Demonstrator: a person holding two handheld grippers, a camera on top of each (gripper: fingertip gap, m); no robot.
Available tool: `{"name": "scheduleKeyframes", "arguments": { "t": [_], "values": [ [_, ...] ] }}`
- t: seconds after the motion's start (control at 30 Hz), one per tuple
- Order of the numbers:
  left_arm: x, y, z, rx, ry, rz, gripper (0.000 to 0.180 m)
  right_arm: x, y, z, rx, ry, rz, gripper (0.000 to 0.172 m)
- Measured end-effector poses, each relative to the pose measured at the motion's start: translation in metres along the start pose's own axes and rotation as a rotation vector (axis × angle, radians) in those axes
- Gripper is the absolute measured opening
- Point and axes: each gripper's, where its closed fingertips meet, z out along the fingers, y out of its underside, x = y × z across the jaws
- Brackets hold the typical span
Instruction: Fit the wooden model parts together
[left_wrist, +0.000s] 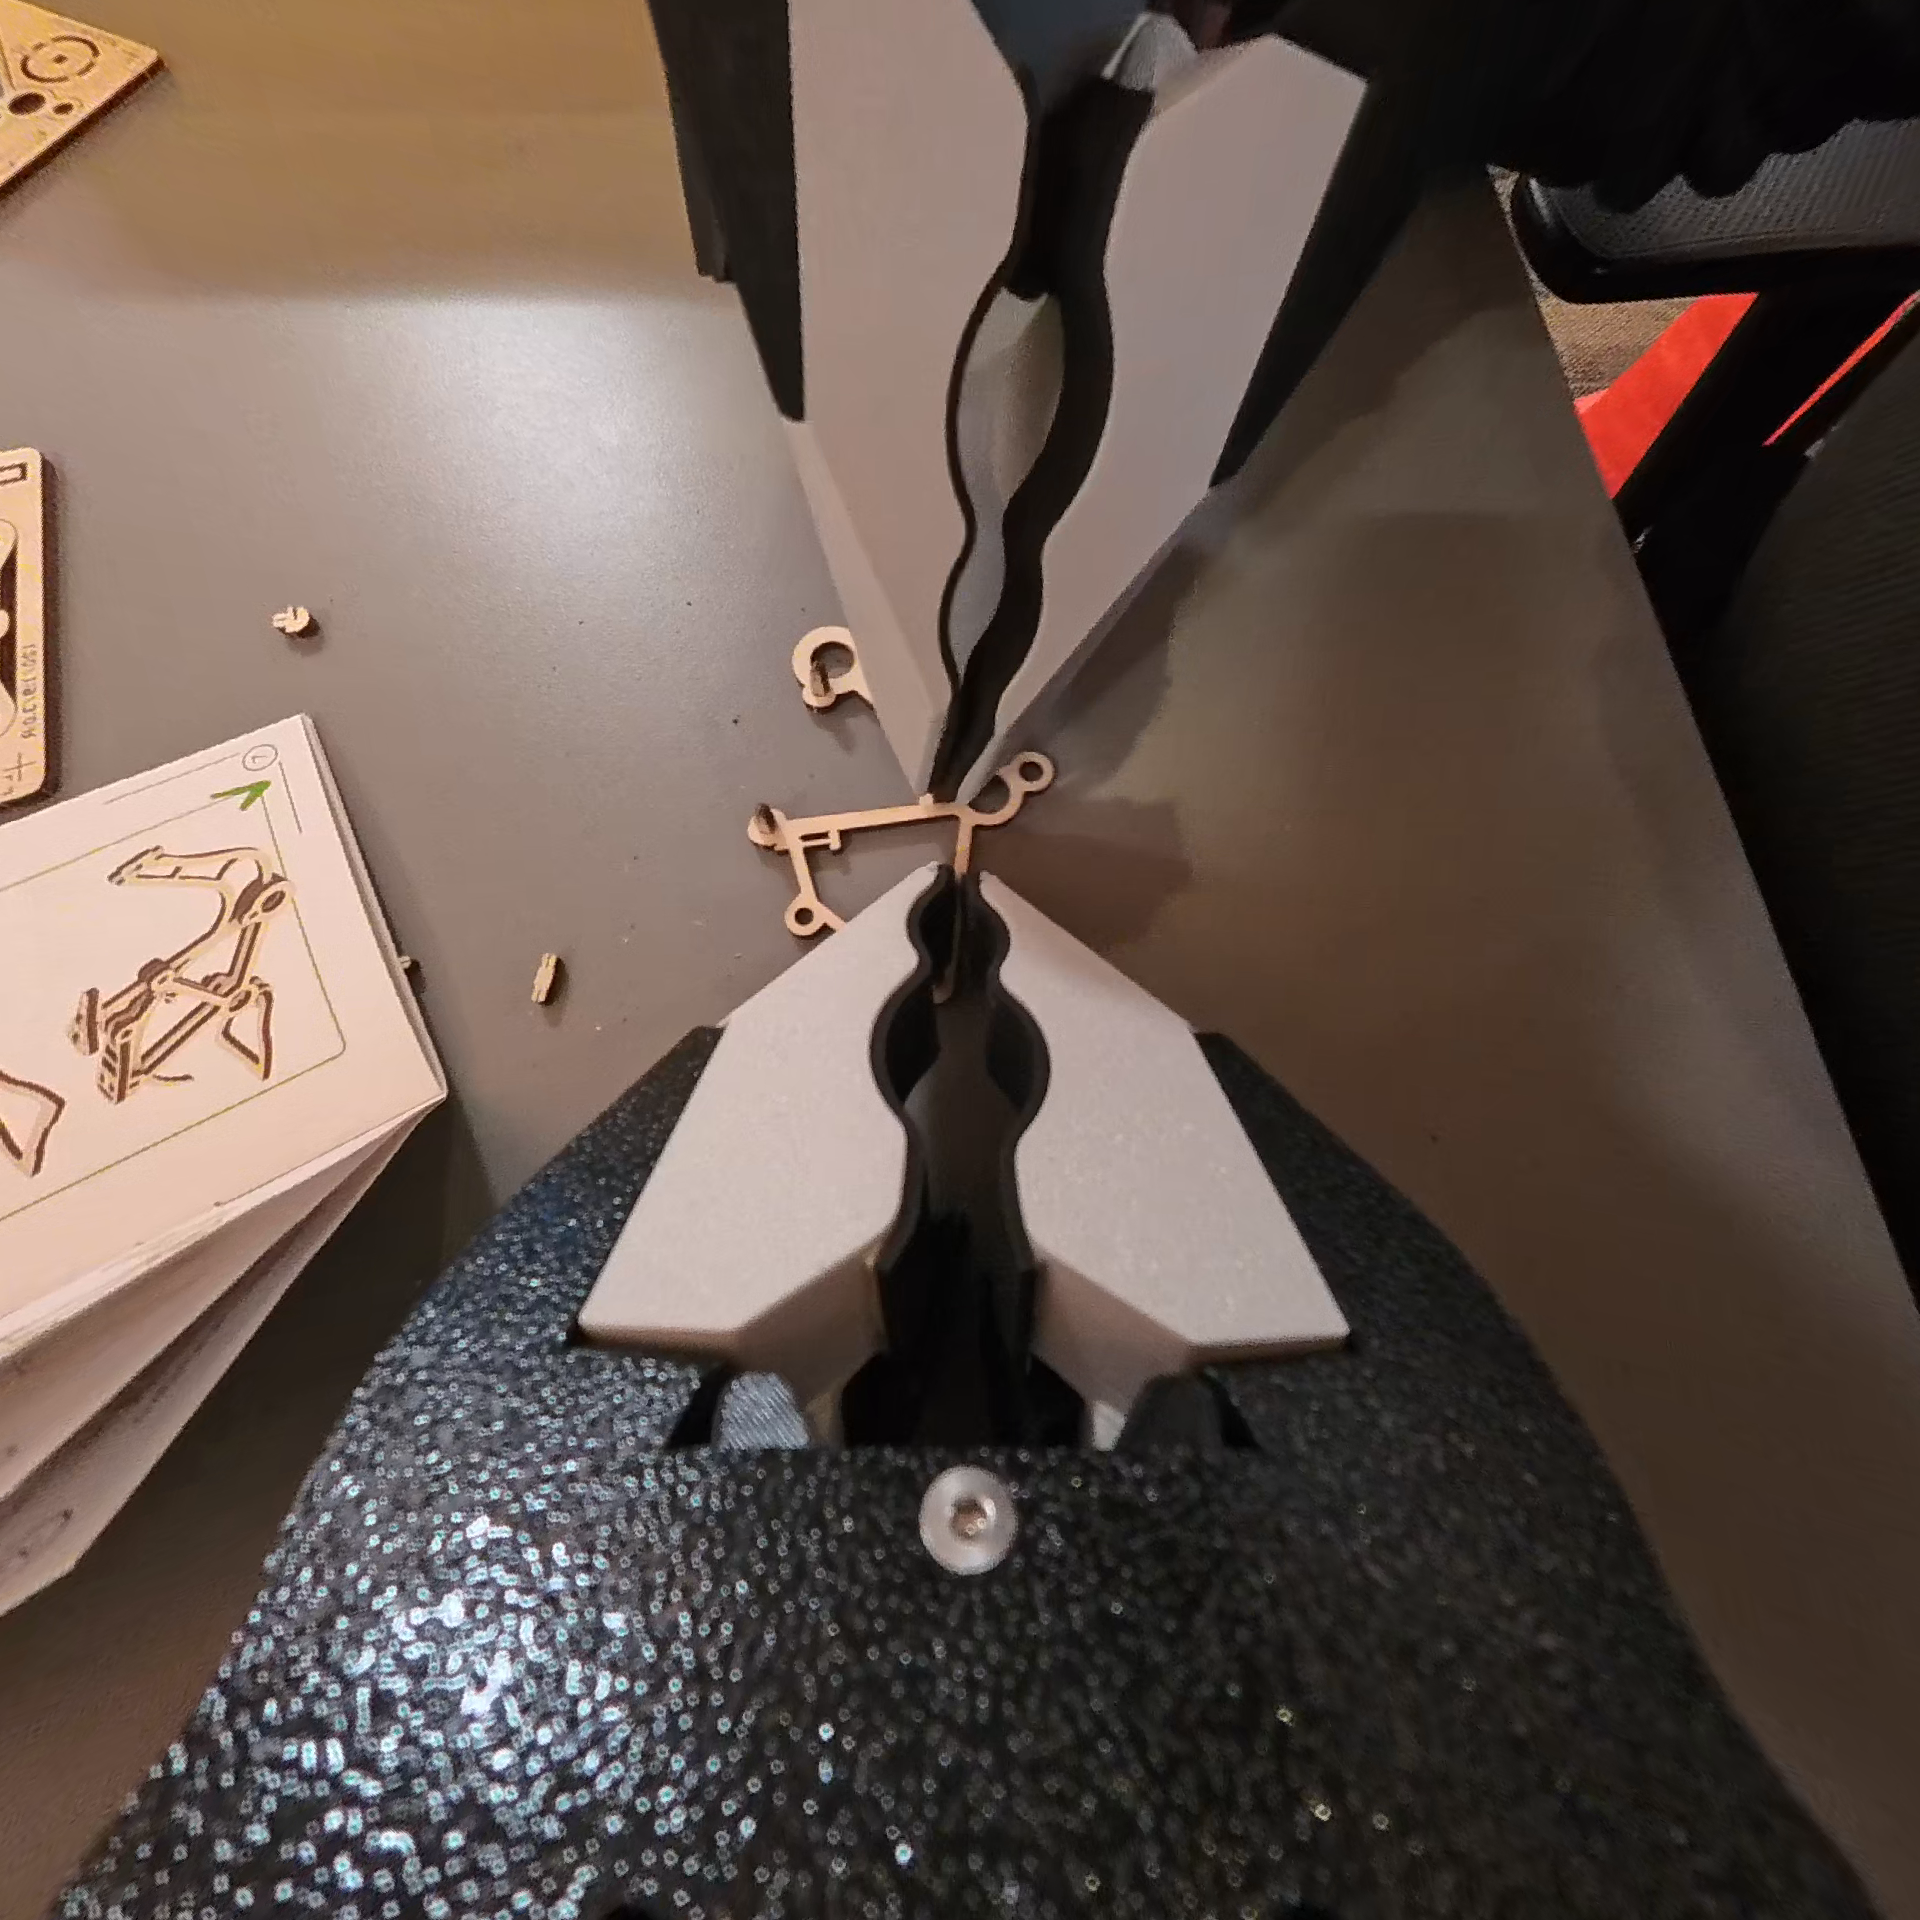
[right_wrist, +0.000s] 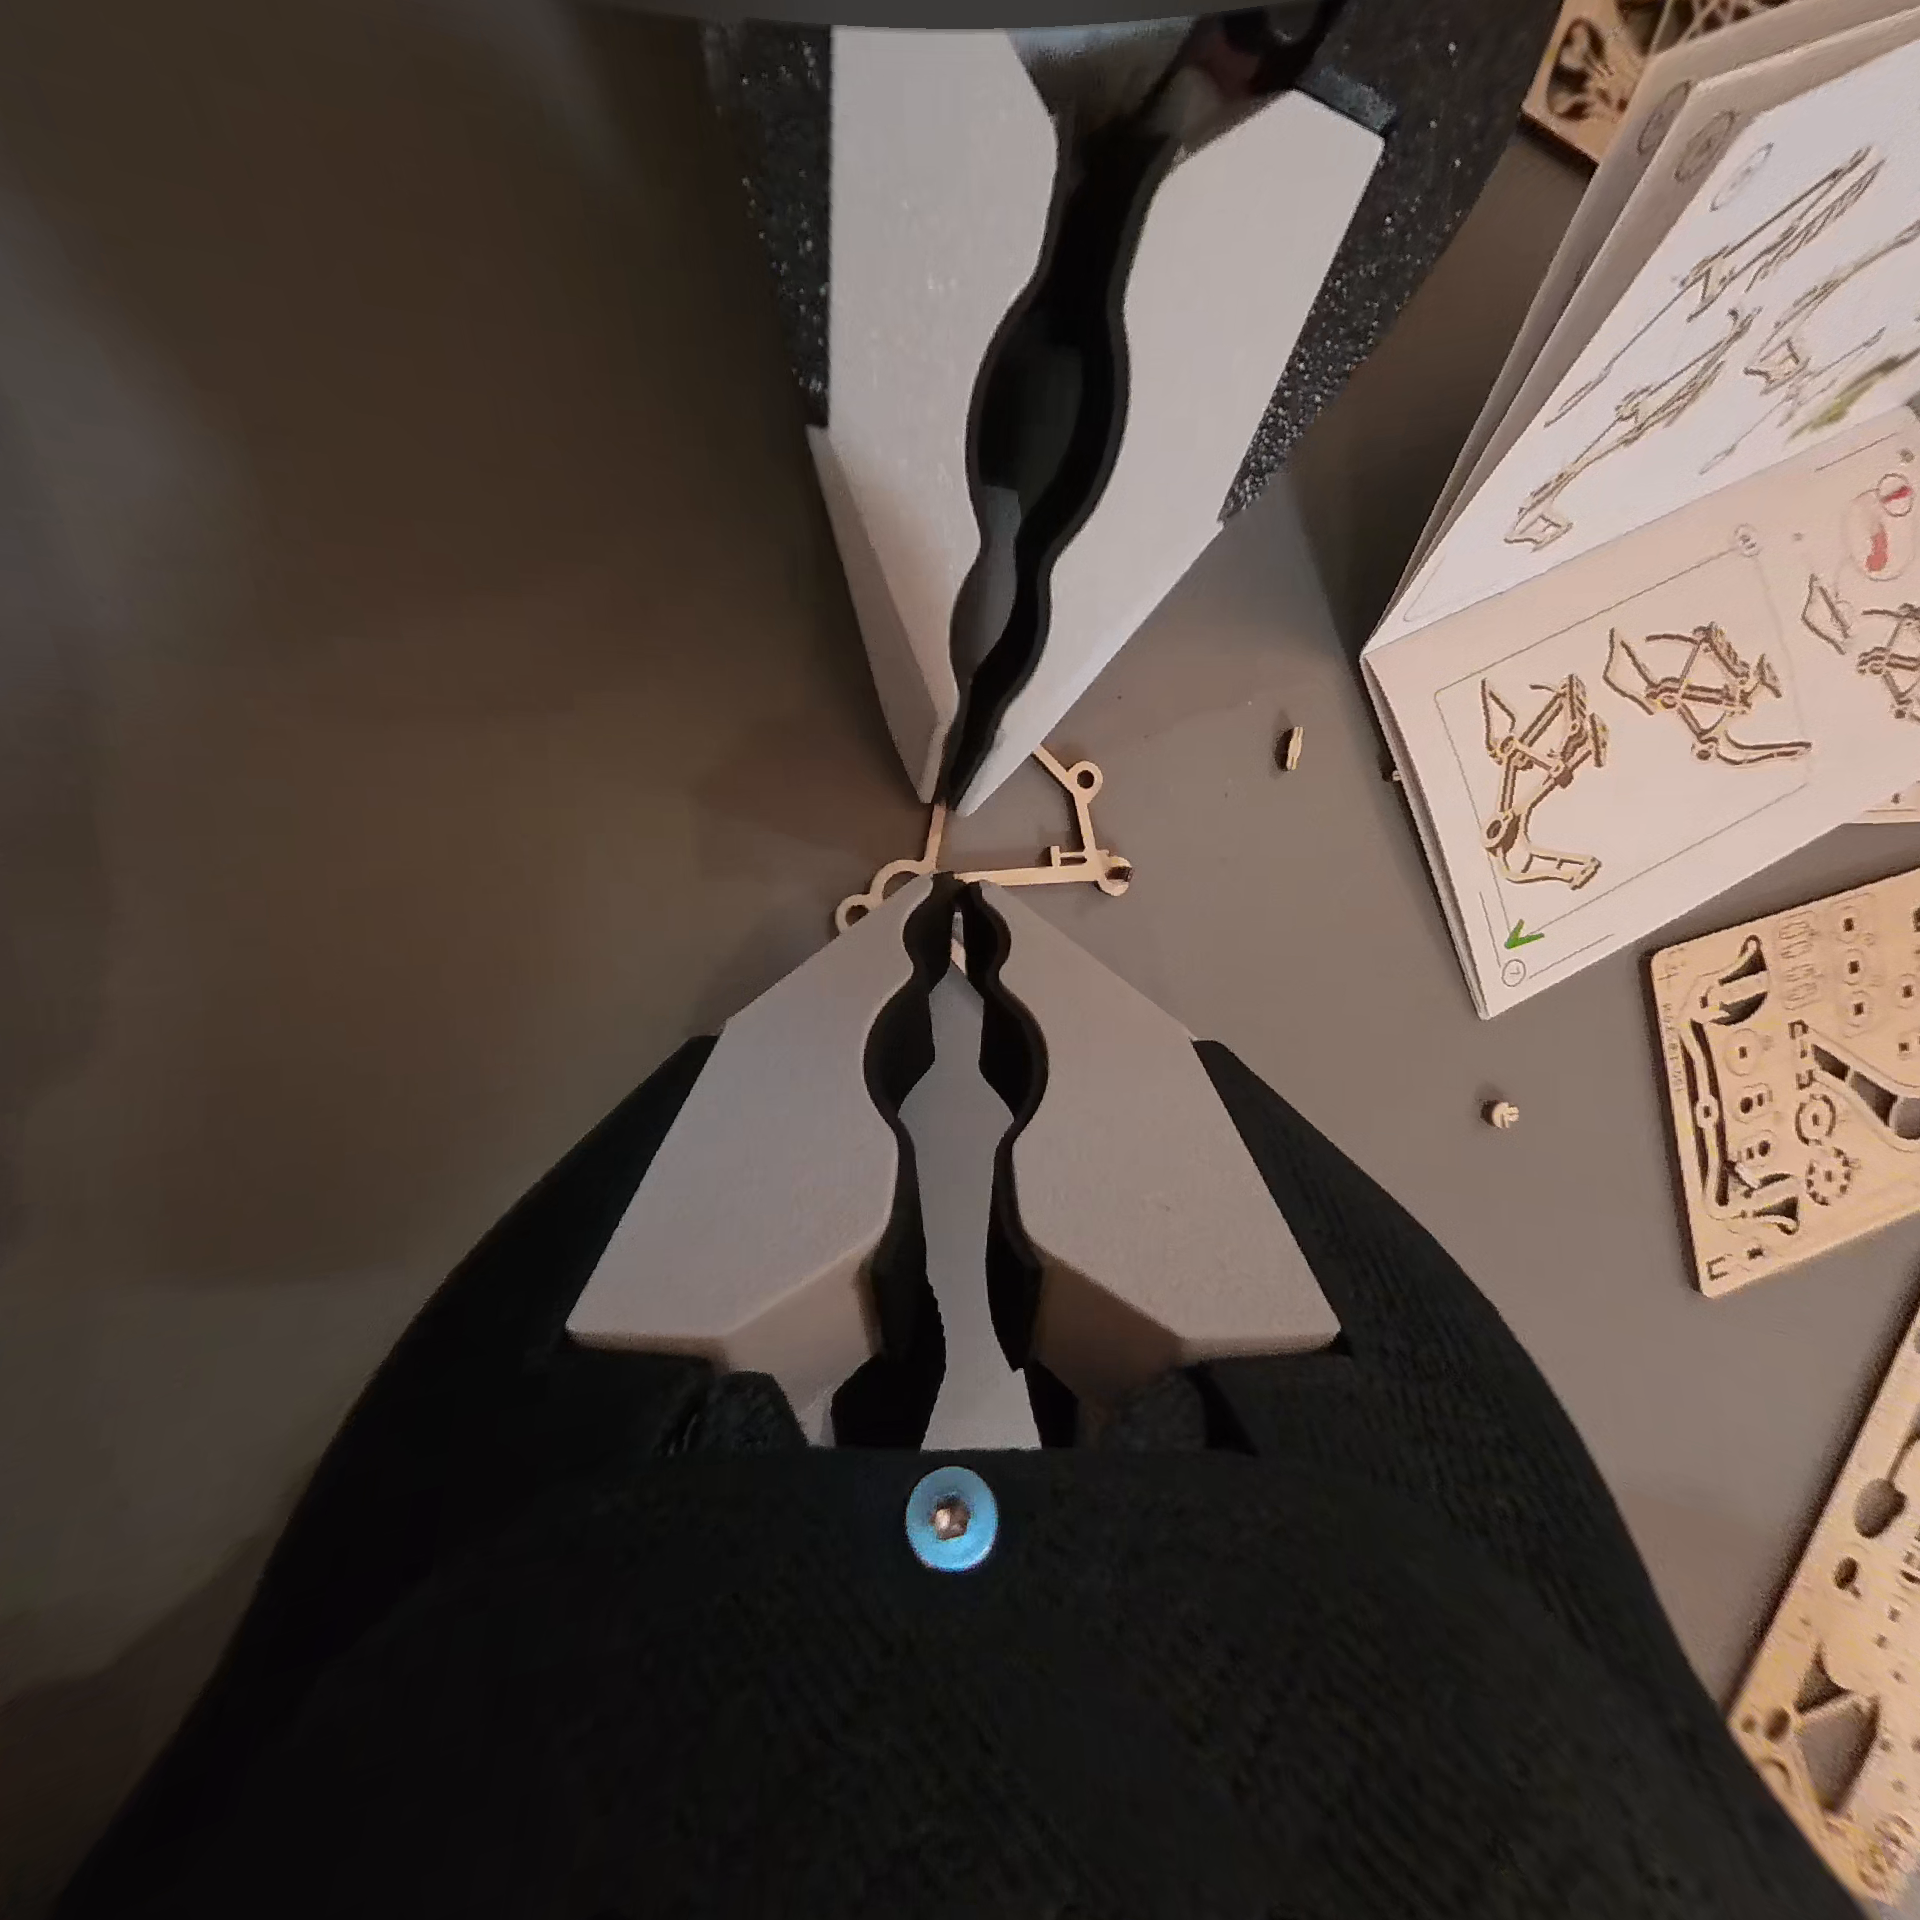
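In the middle of the grey bench, the thin wooden frame piece is pinched from two sides. The left gripper is closed tight on its near bar at 6 o'clock. The right gripper is closed tight on its far bar at 12 o'clock. A paper booklet lies at 9 o'clock, and a small wooden peg lies beside it

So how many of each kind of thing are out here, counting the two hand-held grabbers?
Grippers: 2 (left gripper, right gripper)
Thin wooden frame piece: 1
C-shaped wooden piece: 1
Small wooden pegs: 2
Wooden part sheets: 3
Instruction booklet: 1
Total: 10
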Motion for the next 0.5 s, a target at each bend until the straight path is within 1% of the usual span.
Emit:
{"name": "scheduleKeyframes", "arguments": {
  "t": [0.13, 0.27, 0.4, 0.5],
  "values": [
    [-0.0002, -0.0001, 0.0000, 0.001, 0.005, -0.004, 0.000, 0.0016, 0.0001, 0.0005, 0.002, 0.015, 0.013, 0.000],
    [0.0001, -0.0001, -0.0001, 0.002, 0.008, 0.003, 0.000, -0.0016, -0.0001, -0.0003, 0.021, -0.038, 0.046, 0.000],
    [-0.0001, -0.0002, 0.0000, 0.002, 0.006, 0.001, 0.000, 0.0001, 0.0002, 0.0001, -0.015, 0.013, 0.000, 0.000],
    [-0.0001, -0.0003, 0.0000, 0.003, 0.004, 0.002, 0.000, -0.0025, 0.0004, -0.0005, -0.025, -0.011, 0.018, 0.000]
  ]
}}
